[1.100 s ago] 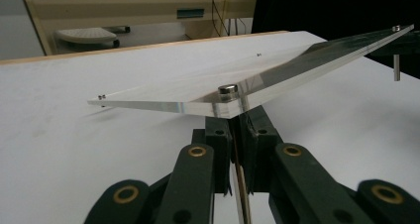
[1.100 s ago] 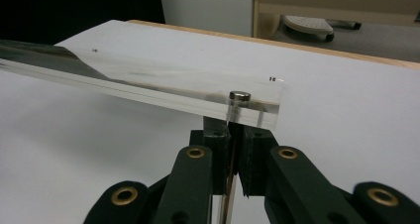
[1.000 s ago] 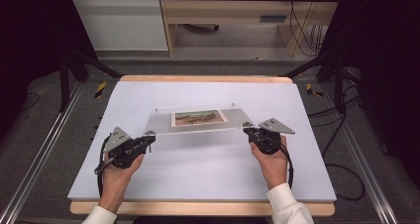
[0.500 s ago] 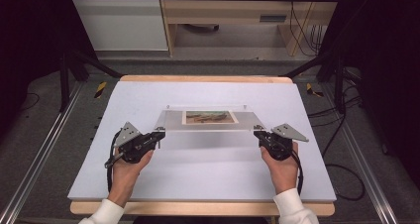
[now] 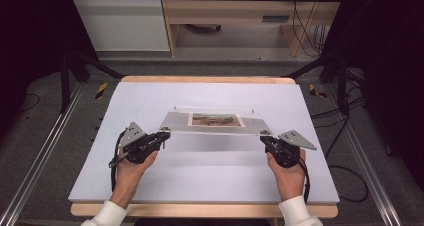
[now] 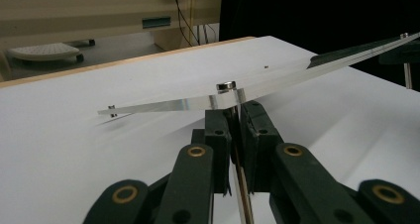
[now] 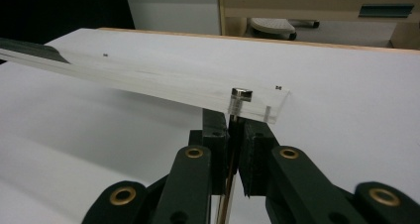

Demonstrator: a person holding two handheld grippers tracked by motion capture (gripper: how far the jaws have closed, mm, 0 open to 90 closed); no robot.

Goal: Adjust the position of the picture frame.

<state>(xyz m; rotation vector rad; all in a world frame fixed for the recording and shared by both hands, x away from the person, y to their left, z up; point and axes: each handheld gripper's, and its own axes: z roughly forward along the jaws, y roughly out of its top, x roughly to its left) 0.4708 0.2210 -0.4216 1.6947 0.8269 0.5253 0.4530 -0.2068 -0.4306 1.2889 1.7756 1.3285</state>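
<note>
Lower left of the high view: left gripper [image 5: 161, 134], held in a hand coming up from the bottom edge, white cuff showing. Lower right: right gripper [image 5: 263, 137], likewise held.

Left gripper view, bottom centre: fingers [image 6: 218, 135] pressed nearly together, pinching something thin at a corner of the clear acrylic frame [image 6: 257, 85], just beneath a small metal standoff cap [image 6: 226, 86]. Cannot tell whether the pinch sits on the panel edge or on the standoff post.

Right gripper view, bottom centre: same arrangement, fingers [image 7: 215, 135] closed on the frame corner below another metal cap [image 7: 241, 93].

Mid-frame in the high view: acrylic frame [image 5: 215, 121] spans between the 2 grippers, near edge lifted off the white bench [image 5: 200, 176], shadow beneath it. Far edge lower, close to the bench surface; contact there not certain. Small landscape photo [image 5: 216, 119] sandwiched at the centre of the panel. Panel tilted, sloping down away from the person.

Beyond: wooden rim of the bench, grey floor, desk legs and cables at the top of the frame.

Judged step: 2-handed carry or reposition of the frame, mid-lift, both near corners gripped.

Next move likely calls for matched motion of both hands, equal height and spacing, so the panel neither twists nor slips from the narrow pinches; slow lowering if setting down flat.
</note>
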